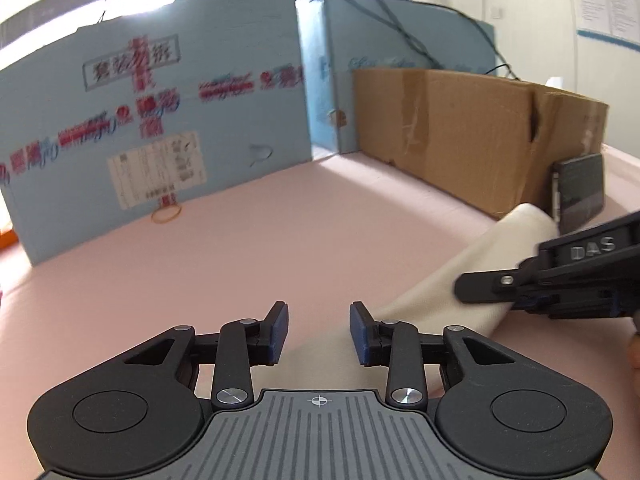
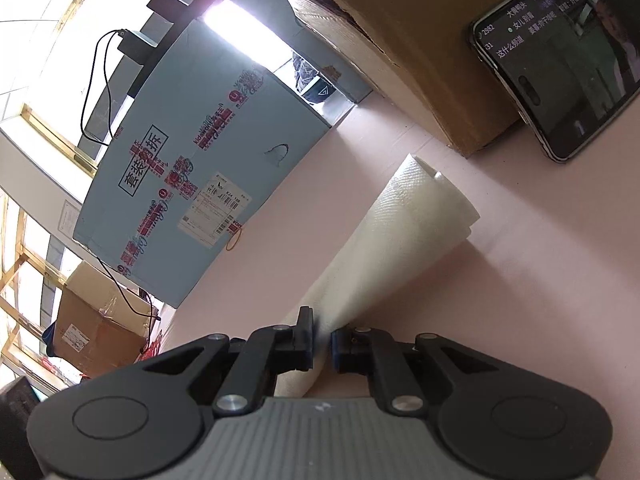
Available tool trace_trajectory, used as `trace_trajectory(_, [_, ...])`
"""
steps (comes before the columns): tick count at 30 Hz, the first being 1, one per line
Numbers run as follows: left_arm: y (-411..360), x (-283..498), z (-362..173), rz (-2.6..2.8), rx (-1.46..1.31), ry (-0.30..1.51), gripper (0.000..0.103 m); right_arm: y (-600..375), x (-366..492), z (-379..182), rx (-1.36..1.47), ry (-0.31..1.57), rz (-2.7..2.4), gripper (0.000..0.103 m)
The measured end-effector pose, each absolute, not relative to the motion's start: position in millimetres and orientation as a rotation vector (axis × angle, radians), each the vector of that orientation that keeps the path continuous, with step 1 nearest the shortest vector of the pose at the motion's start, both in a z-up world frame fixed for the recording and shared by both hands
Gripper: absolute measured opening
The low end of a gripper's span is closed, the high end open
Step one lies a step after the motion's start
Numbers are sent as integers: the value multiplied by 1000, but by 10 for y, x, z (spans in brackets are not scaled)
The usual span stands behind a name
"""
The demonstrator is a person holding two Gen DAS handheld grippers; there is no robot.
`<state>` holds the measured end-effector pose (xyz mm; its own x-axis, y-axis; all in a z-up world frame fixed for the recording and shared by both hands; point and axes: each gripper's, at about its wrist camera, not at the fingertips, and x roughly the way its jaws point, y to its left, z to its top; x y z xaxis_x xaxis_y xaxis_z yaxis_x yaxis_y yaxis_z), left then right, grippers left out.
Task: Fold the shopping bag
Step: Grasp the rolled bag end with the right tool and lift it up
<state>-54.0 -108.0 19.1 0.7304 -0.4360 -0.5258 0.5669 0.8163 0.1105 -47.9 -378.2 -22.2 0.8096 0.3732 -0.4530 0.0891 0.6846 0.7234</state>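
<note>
- The white shopping bag [image 2: 384, 248], a loose roll on the pink tabletop [image 1: 248, 240], looks light, soft and springy.
- The right hand-held gripper [image 2: 321, 344] pinches its near edge, a sensible hold; the left hand-held gripper [image 1: 319, 332] is open over the fabric.

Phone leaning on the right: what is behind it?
The phone stands propped against the brown cardboard box, screen facing out, bottom edge on the pink table. The patch of box directly behind it is covered, so anything there cannot be seen.

"DAS" on right gripper [image 1: 496, 290]; "套装勿拆" on blue box [image 2: 224, 132]
</note>
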Motion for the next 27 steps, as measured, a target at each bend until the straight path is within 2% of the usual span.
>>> trace_trajectory(2, [-1142, -563, 174, -604, 299, 512, 22, -3793, -506, -190, 802, 616, 168, 9])
trace_trajectory(12, [-913, -326, 69, -664, 123, 624, 22, -3382, -497, 131, 583, 526, 378, 9])
trace_trajectory(18, [-321, -683, 266, -501, 116, 561, 25, -3256, -536, 246, 419, 490, 274, 9])
trace_trajectory(20, [-140, -705, 151, -421, 109, 606, 25, -3176, -544, 262, 357, 481, 266, 9])
trace_trajectory(27, [-21, -654, 81, -414, 59, 617, 25, -2313, -748, 332, -160, 417, 365, 11])
